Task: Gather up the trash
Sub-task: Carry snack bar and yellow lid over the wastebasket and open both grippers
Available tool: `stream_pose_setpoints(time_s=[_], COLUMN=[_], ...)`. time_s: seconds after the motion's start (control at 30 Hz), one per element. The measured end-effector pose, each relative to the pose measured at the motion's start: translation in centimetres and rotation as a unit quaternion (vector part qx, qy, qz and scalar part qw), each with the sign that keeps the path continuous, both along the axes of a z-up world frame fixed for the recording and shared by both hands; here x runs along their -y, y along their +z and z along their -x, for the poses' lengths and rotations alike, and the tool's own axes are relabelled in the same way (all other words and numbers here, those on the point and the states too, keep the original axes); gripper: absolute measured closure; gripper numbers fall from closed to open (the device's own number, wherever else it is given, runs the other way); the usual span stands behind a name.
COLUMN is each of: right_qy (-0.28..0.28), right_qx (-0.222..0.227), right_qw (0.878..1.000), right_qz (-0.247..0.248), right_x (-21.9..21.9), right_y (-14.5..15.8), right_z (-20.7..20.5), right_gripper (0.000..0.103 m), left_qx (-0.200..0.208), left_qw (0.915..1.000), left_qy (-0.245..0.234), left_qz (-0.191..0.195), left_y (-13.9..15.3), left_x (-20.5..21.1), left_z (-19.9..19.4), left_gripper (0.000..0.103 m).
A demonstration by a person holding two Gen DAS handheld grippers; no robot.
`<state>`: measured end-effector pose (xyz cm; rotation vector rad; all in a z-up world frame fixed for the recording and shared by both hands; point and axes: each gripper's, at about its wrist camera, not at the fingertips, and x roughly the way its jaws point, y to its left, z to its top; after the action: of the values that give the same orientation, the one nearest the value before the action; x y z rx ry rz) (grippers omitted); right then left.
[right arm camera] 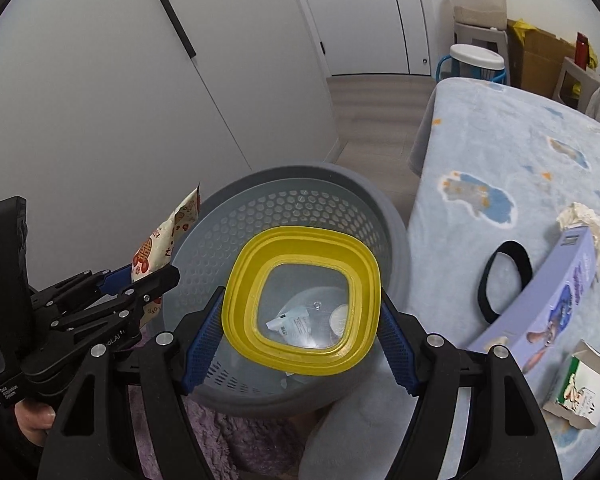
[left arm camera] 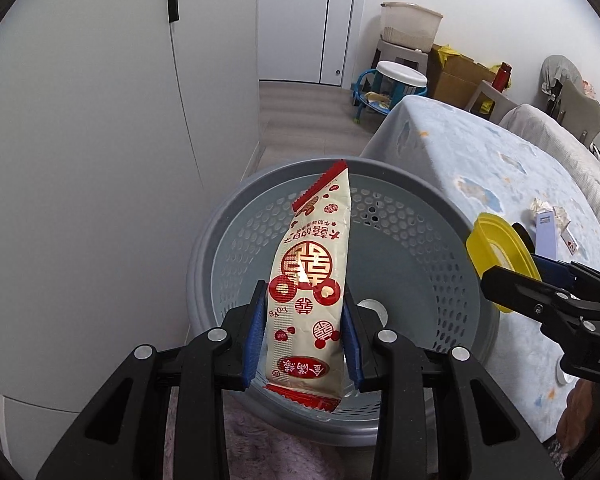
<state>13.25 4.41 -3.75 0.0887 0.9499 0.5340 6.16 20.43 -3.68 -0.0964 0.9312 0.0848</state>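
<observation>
Left gripper [left arm camera: 305, 332]: clamps red-and-cream foil snack wrapper [left arm camera: 314, 280]. Right gripper [right arm camera: 300, 336]: clamps yellow-rimmed clear plastic lid [right arm camera: 302, 300]. Both above grey perforated plastic basket [right arm camera: 340, 208].

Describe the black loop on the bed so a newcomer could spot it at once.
Start at the bed with the pale blue blanket, right of the grey perforated basket. Near the blanket's basket-side edge, beside the long lilac box, lies the black loop. It is the only dark thing among pale neighbours, a thin open oval band with blanket showing through its middle, unlike the crumpled tissue and small white carton.
</observation>
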Motion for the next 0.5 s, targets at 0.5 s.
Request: stream_pose_setpoints(time_s=[0.5], right_qy=[0.001], right_qx=[0.014], right_qw=[1.0], right_qz=[0.001], right_x=[-0.81], right_y=[0.25], right_z=[-0.94], right_gripper=[0.018], left_qx=[-0.001], left_qw=[0.9999], left_qy=[0.016], left_qz=[-0.005], left_y=[-0.45], left_x=[-0.49], left_z=[-0.64], left_gripper=[0.046])
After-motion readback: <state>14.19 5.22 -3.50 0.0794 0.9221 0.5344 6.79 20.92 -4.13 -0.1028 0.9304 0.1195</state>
